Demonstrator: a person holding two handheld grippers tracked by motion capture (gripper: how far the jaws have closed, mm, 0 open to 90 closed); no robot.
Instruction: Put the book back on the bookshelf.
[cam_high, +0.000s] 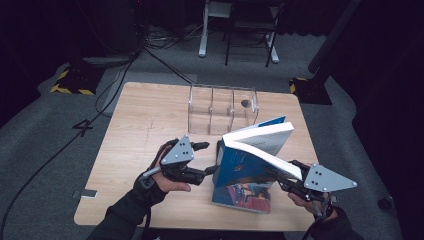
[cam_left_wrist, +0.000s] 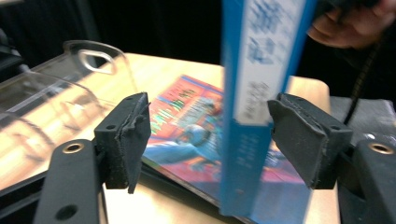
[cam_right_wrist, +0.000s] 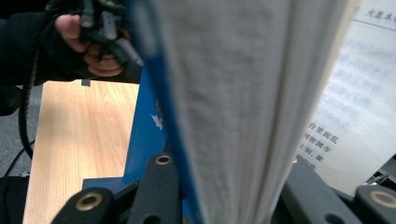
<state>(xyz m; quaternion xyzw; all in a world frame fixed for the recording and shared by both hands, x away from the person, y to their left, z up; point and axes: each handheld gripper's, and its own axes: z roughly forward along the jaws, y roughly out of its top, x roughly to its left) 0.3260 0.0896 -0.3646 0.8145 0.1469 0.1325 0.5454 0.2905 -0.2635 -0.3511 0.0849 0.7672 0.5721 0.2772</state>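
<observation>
A thick blue book (cam_high: 250, 150) stands tilted over the table's right half, its white page block facing up and right. My right gripper (cam_high: 277, 175) is shut on that page block, which fills the gap between its jaws (cam_right_wrist: 224, 186). My left gripper (cam_high: 209, 159) is open at the book's spine (cam_left_wrist: 247, 93). The spine stands between the pads (cam_left_wrist: 126, 135), close to the right-hand one and well away from the left-hand one. Under the blue book, a second book with a colourful cover (cam_high: 245, 195) (cam_left_wrist: 187, 121) lies flat on the table.
A clear plastic organiser (cam_high: 222, 107) (cam_left_wrist: 70, 93) with three compartments stands at the back of the wooden table (cam_high: 140, 130); a small dark thing (cam_high: 245, 103) is in its right compartment. Cables and stands lie on the floor beyond.
</observation>
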